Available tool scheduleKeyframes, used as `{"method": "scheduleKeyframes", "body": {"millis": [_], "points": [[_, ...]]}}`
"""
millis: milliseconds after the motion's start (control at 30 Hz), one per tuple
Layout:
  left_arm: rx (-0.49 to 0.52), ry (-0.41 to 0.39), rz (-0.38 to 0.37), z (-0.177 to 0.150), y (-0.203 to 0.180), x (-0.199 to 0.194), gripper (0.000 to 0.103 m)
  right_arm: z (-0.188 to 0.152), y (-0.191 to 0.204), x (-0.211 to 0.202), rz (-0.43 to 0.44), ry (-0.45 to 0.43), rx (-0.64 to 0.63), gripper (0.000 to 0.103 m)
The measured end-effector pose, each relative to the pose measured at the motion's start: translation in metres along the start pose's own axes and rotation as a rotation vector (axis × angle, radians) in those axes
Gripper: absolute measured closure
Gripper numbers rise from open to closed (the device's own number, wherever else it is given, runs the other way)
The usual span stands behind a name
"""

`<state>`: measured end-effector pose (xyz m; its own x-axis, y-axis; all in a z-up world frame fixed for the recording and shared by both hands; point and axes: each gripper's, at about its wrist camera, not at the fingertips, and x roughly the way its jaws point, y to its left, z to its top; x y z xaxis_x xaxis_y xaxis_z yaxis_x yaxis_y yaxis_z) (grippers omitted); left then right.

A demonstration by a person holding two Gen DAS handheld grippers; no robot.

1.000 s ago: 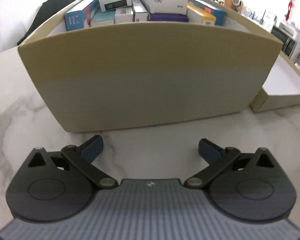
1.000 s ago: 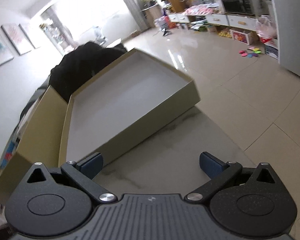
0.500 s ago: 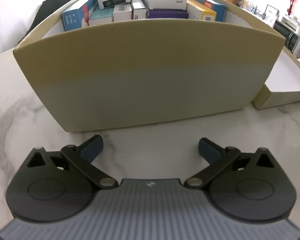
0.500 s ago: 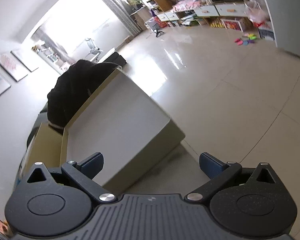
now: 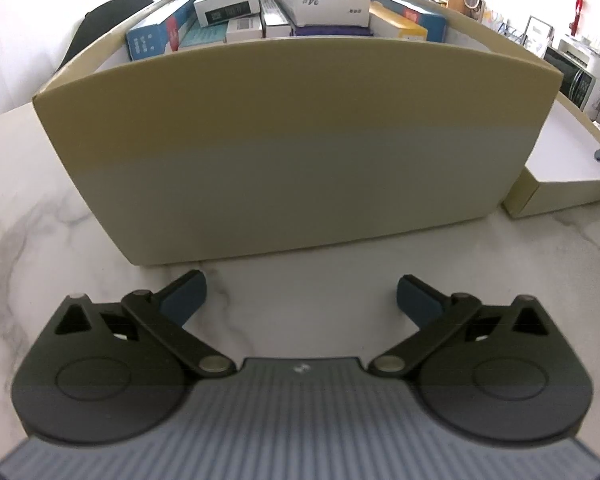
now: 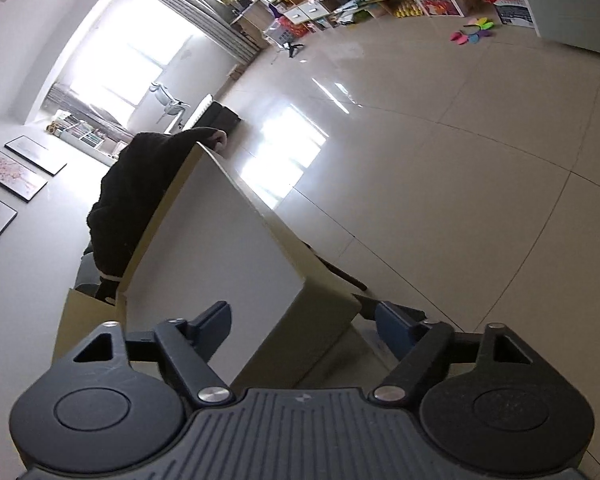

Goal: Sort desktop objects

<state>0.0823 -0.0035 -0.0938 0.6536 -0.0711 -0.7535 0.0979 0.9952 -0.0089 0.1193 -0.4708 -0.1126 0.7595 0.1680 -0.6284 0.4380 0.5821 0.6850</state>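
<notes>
- Left wrist view: my left gripper (image 5: 301,294) sits low in the frame with its blue pads spread wide and nothing between them, only bare marble table (image 5: 32,216) beneath.
- Directly ahead, filling the centre of the frame, stands a tall beige cardboard box (image 5: 300,152). Its near wall is just beyond my fingertips, not touching them.
- Inside the box, along the top of the frame, small cartons are packed: a blue carton (image 5: 156,38) at upper left, a white carton (image 5: 324,2) lying on top at upper centre, a yellow carton (image 5: 396,26) to its right.
- At the right edge of the frame lies a shallow beige lid (image 5: 556,196) with a white inside, just beside the tall box. A small dark tip shows over its far right rim.
- Right wrist view: my right gripper (image 6: 302,322) is closing. The near corner of the same shallow lid (image 6: 220,240) sits between the pads, one pad over the white inside at lower left, the other outside the beige wall at lower right. I see no pad pressing on the wall.
- Behind the lid, at left of the frame, a person in dark clothing (image 6: 128,200) is partly visible; tiled floor fills the right.
</notes>
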Motion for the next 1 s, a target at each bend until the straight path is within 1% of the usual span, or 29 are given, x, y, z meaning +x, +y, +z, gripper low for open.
{"method": "scheduleKeyframes", "body": {"millis": [100,133,300,400,467,567,733,1000], "points": [[0.004,-0.019,0.000,-0.003,0.000,-0.001,0.000,0.001,-0.005,0.004,-0.013,0.008,0.026,0.035],[0.005,-0.025,0.000,-0.004,0.000,-0.001,0.000,0.002,-0.006,0.005,-0.020,0.010,0.031,0.041],[0.007,-0.042,0.000,-0.006,-0.001,-0.002,0.000,0.002,-0.011,0.003,-0.008,0.005,0.043,0.048],[0.006,-0.041,0.000,-0.008,0.000,-0.005,0.000,0.001,-0.009,-0.001,-0.009,-0.018,0.027,0.055],[0.004,-0.035,0.001,-0.008,-0.001,-0.006,0.000,0.002,-0.006,-0.004,-0.012,-0.037,0.007,0.063],[0.007,-0.026,-0.003,-0.008,-0.002,-0.006,0.000,0.002,-0.007,-0.006,-0.016,-0.036,0.013,0.063],[0.016,-0.007,-0.035,-0.008,-0.003,-0.008,0.000,0.000,-0.010,-0.013,-0.026,-0.043,0.022,0.064],[0.023,0.006,-0.143,-0.011,-0.007,-0.016,0.000,-0.008,-0.017,-0.045,-0.042,-0.086,0.019,0.064]]}}
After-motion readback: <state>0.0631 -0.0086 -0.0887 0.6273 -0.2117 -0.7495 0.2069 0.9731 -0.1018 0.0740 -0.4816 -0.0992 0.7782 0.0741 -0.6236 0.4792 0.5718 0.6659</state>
